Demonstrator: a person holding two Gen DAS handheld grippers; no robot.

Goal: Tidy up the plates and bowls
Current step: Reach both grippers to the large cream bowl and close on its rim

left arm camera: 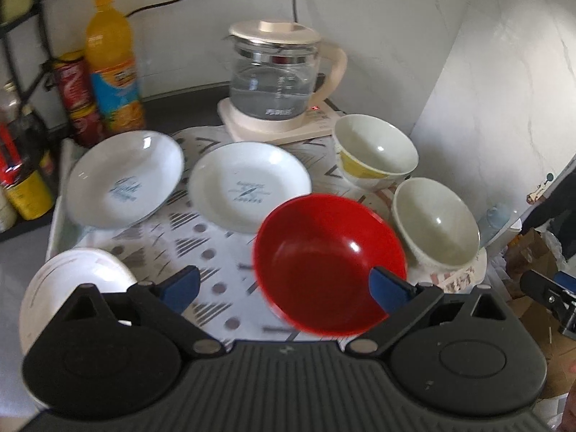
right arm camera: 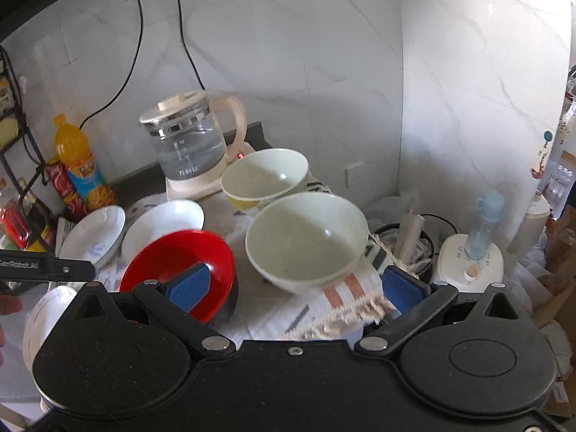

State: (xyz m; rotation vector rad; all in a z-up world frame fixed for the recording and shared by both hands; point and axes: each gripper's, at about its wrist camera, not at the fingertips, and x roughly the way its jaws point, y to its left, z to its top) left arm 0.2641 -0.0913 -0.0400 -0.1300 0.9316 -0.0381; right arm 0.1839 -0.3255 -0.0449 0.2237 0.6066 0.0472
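A red bowl point(left arm camera: 329, 262) point(right arm camera: 180, 270) sits on the patterned cloth point(left arm camera: 201, 252), near the front. Two white plates point(left arm camera: 124, 180) point(left arm camera: 250, 185) lie behind it, and a third white dish point(left arm camera: 72, 284) sits at the front left. Two pale green bowls stand at the right: the nearer one point(left arm camera: 435, 225) point(right arm camera: 306, 239) and one with a yellow band point(left arm camera: 374, 151) point(right arm camera: 264, 176). My left gripper point(left arm camera: 284, 284) is open and empty, its right finger over the red bowl's rim. My right gripper point(right arm camera: 297, 286) is open and empty, just in front of the nearer green bowl.
A glass kettle point(left arm camera: 275, 82) point(right arm camera: 190, 144) on its cream base stands at the back. An orange juice bottle point(left arm camera: 113, 64) and red cans point(left arm camera: 77, 97) stand at the back left beside a black rack point(left arm camera: 21, 36). The counter edge drops off at the right, with appliances point(right arm camera: 471, 259) below.
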